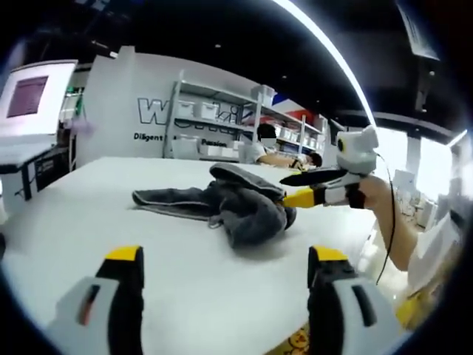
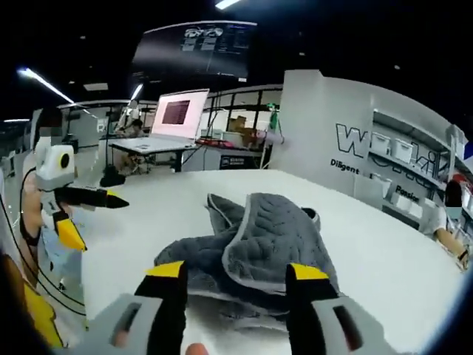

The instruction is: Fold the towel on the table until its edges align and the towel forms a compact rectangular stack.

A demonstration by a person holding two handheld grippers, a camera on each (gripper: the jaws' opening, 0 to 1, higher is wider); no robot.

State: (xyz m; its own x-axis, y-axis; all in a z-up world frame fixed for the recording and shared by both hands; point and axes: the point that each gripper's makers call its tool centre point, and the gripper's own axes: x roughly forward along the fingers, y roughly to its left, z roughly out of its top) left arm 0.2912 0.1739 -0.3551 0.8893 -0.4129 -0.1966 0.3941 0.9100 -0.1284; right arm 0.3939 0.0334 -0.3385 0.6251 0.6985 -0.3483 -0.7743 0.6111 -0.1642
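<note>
A grey quilted towel (image 1: 240, 207) lies crumpled in a heap on the white table (image 1: 96, 214), with one flap trailing off to the left. My left gripper (image 1: 224, 259) hovers open over bare table, short of the towel, with nothing between its yellow-tipped fingers. My right gripper (image 1: 287, 188) reaches in from the right, jaws apart, its tips at the heap's right edge. In the right gripper view the towel (image 2: 259, 237) bulges just ahead of my open right gripper (image 2: 236, 272), and the left gripper (image 2: 96, 218) stands open at the far left, off the cloth.
A person's arm (image 1: 395, 222) holds the right gripper at the table's right edge. A desk with an open laptop (image 2: 177, 118) stands beyond the far side. Shelves with bins (image 1: 214, 126) and a seated person (image 1: 266, 148) are behind the table.
</note>
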